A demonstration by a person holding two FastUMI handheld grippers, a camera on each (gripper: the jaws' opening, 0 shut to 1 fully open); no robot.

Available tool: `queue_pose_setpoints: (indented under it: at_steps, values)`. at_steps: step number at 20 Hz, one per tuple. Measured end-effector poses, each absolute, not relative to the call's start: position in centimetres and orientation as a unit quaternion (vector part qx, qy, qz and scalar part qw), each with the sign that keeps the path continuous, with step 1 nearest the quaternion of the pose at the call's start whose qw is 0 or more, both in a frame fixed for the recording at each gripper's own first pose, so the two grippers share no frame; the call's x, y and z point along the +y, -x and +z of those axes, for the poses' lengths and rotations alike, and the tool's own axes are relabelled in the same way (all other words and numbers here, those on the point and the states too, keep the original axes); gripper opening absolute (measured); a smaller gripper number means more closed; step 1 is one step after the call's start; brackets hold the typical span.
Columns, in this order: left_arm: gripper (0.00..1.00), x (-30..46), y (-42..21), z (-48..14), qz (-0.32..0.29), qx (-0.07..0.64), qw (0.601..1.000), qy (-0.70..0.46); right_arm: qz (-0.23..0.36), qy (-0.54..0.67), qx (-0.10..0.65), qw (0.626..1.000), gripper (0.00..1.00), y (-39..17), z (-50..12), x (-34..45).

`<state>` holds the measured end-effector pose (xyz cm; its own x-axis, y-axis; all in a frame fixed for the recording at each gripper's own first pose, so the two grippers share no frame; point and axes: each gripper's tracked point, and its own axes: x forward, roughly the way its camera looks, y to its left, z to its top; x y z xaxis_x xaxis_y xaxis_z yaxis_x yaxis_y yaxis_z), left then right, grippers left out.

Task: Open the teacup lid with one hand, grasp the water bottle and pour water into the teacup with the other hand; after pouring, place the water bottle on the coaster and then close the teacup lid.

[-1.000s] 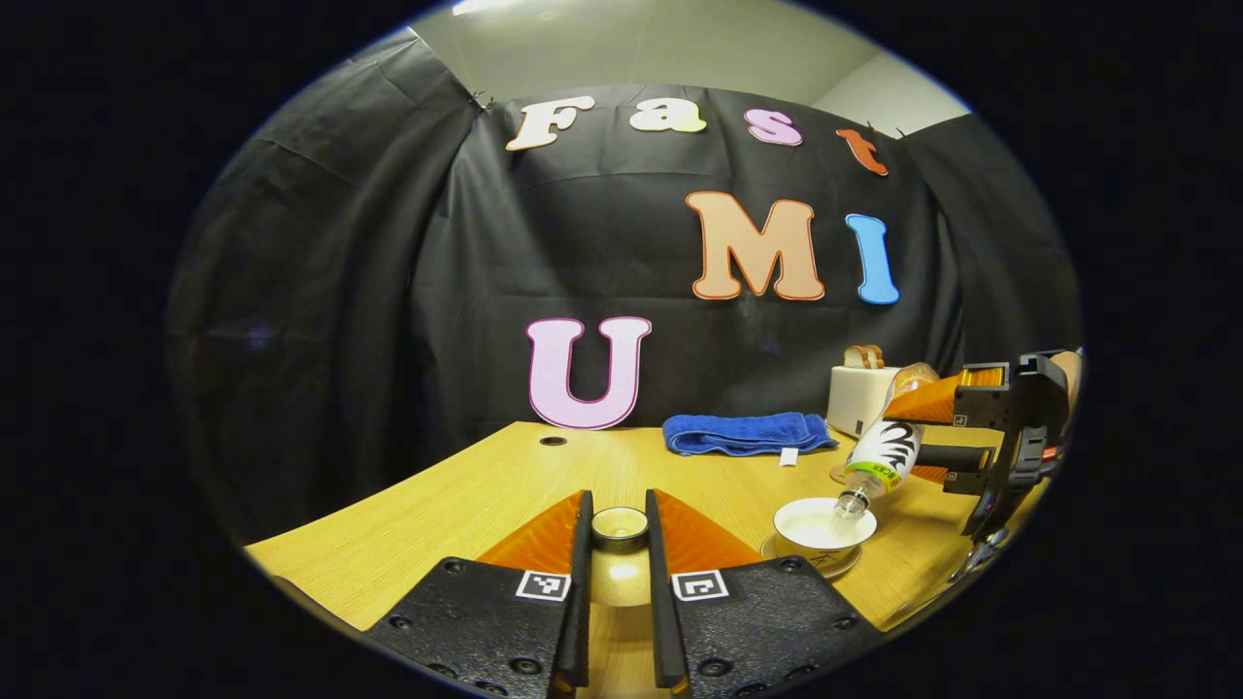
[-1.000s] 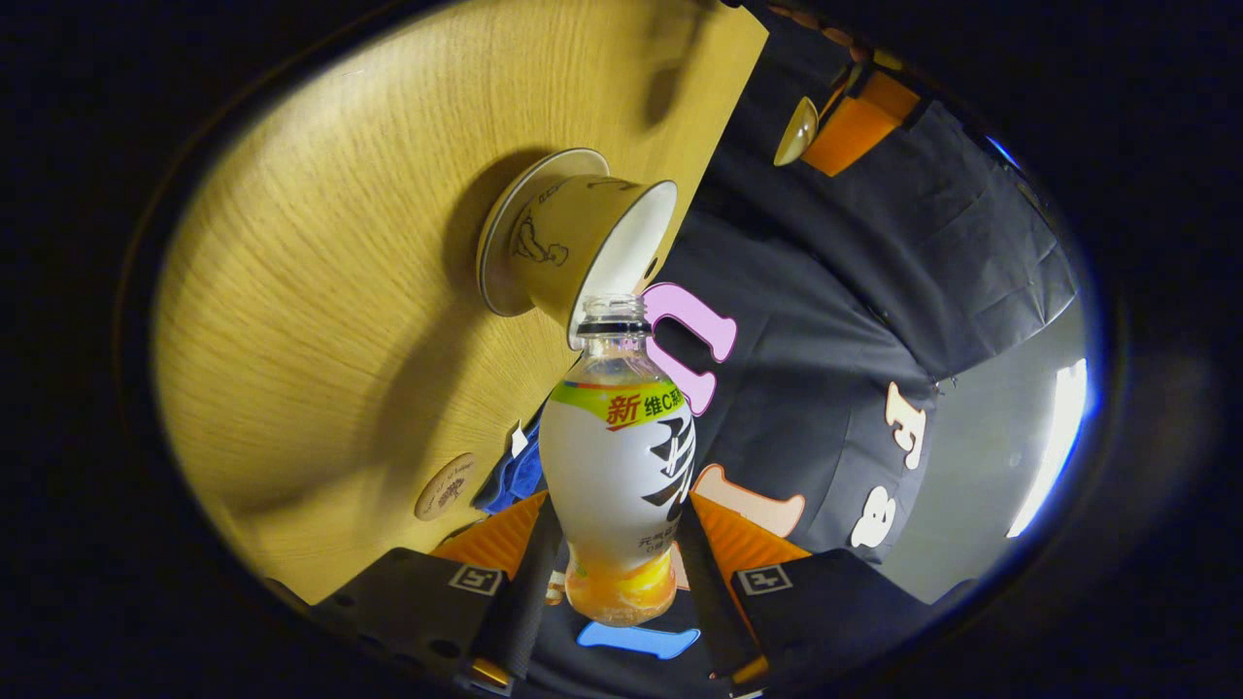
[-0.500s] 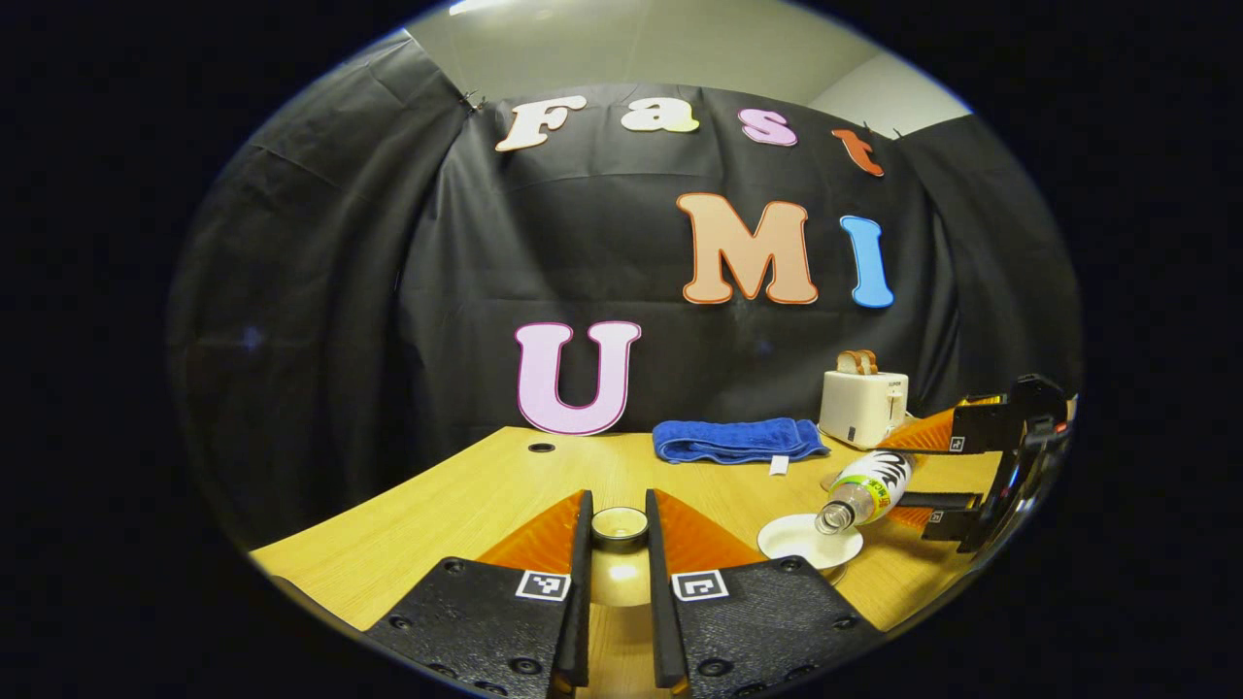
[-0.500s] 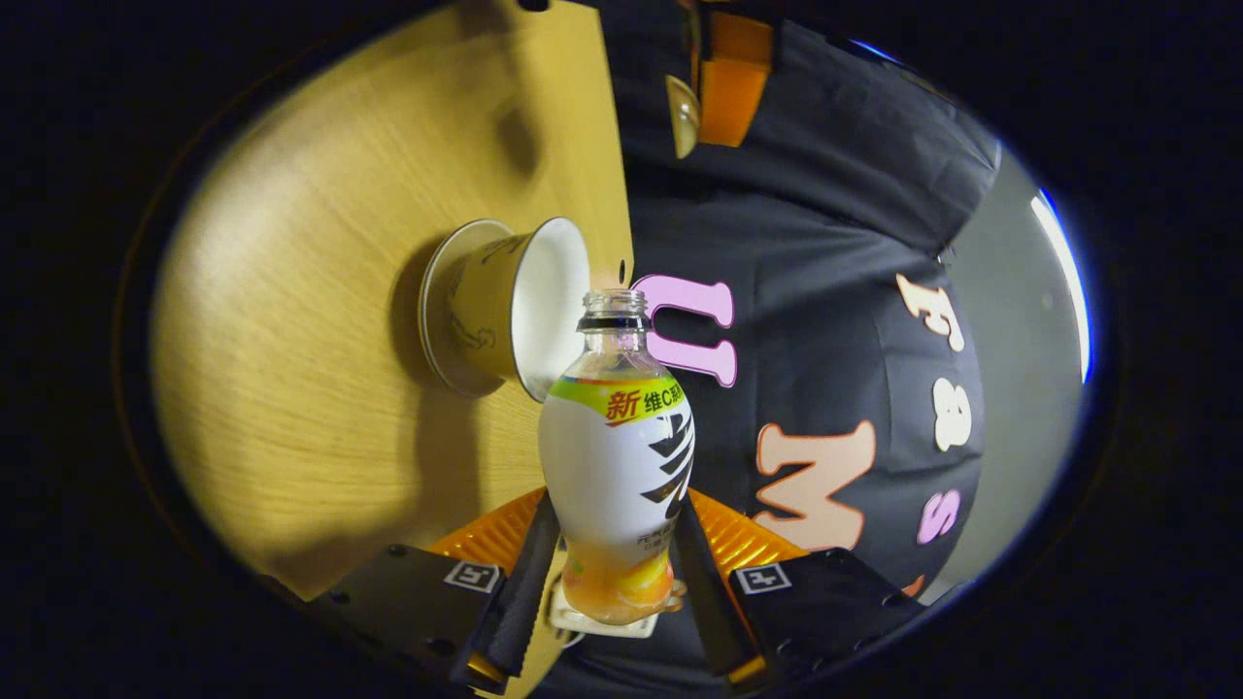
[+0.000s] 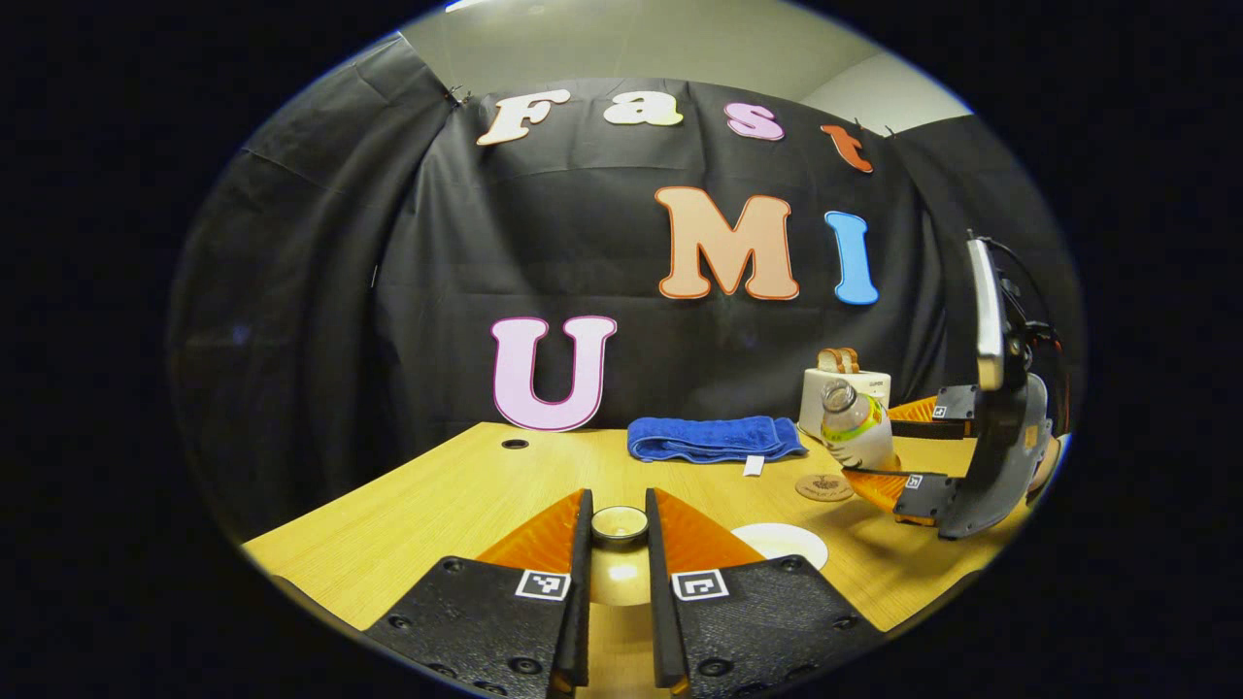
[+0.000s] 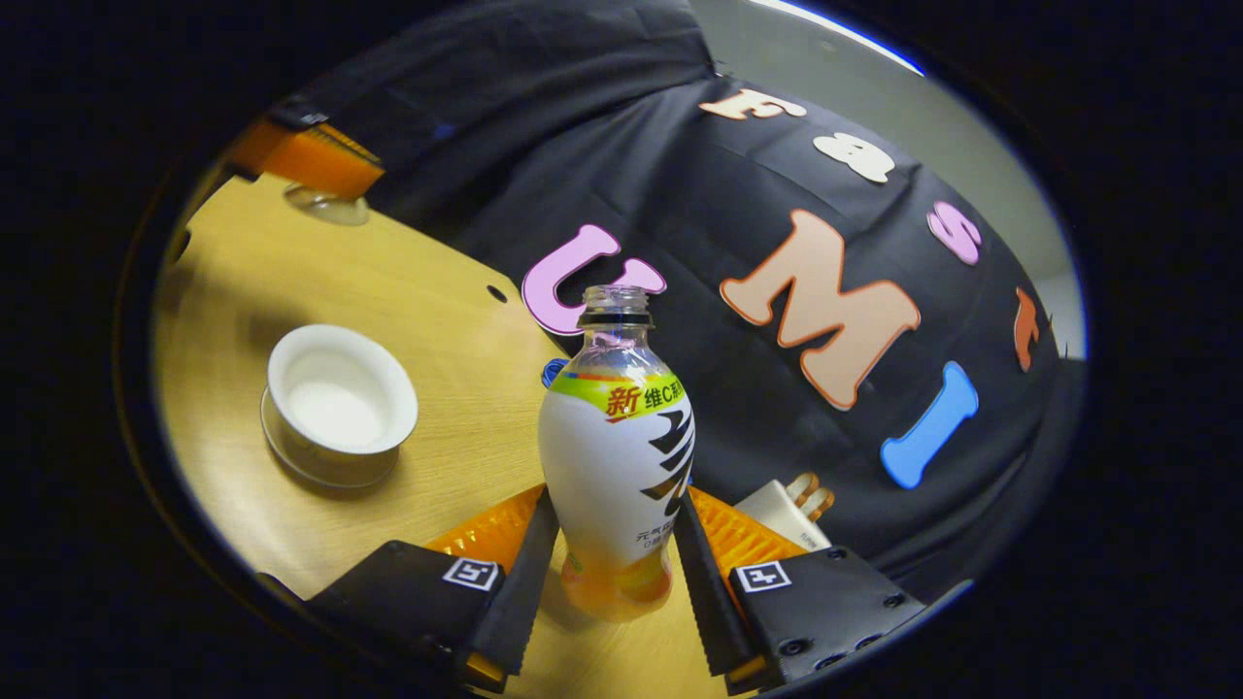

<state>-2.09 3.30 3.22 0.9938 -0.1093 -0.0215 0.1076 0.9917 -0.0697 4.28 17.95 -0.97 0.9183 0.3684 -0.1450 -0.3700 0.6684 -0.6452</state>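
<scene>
This is a recording booth, set up to look a little like a home kitchen corner. Black cloth [image 5: 320, 320] hangs as the wall on all sides behind a light wooden table [image 5: 456, 495], and above the cloth a plain pale room wall [image 5: 621, 44] shows (so the booth stands inside a bigger room). On the table are household things: a white toaster [image 5: 843, 391] with bread slices in it, a folded blue towel [image 5: 714, 437], a round coaster [image 5: 823, 486] and a white teacup [image 6: 340, 403].
</scene>
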Motion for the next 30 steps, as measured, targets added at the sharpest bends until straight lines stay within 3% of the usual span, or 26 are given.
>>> queue_pose_setpoints:
  at_steps: [6, 10, 20, 25, 30]
  values:
    - [0.23, 2.5, 2.1, 3.6, -0.061, 0.01, 0.998, 0.033, 0.211, 0.19, 0.055, 0.957, 0.75, -7.7, -1.5, 17.0]
    - [0.23, 1.8, 2.7, 4.6, -0.07, 0.0, 0.997, 0.033, 0.197, 0.105, 0.076, 0.972, 0.72, -9.5, -1.6, 15.8]
    - [0.23, -0.1, 3.2, 4.7, -0.096, 0.003, 0.994, 0.046, 0.164, 0.018, 0.088, 0.982, 0.73, -14.6, -2.9, 13.7]
    - [0.23, 0.0, 3.5, 4.7, -0.093, 0.005, 0.995, 0.044, 0.15, -0.011, 0.048, 0.987, 0.73, -15.2, -1.2, 13.4]
    - [0.23, -0.8, 3.5, 4.8, -0.099, 0.004, 0.994, 0.054, 0.15, -0.033, 0.072, 0.986, 0.73, -15.2, -3.3, 13.2]
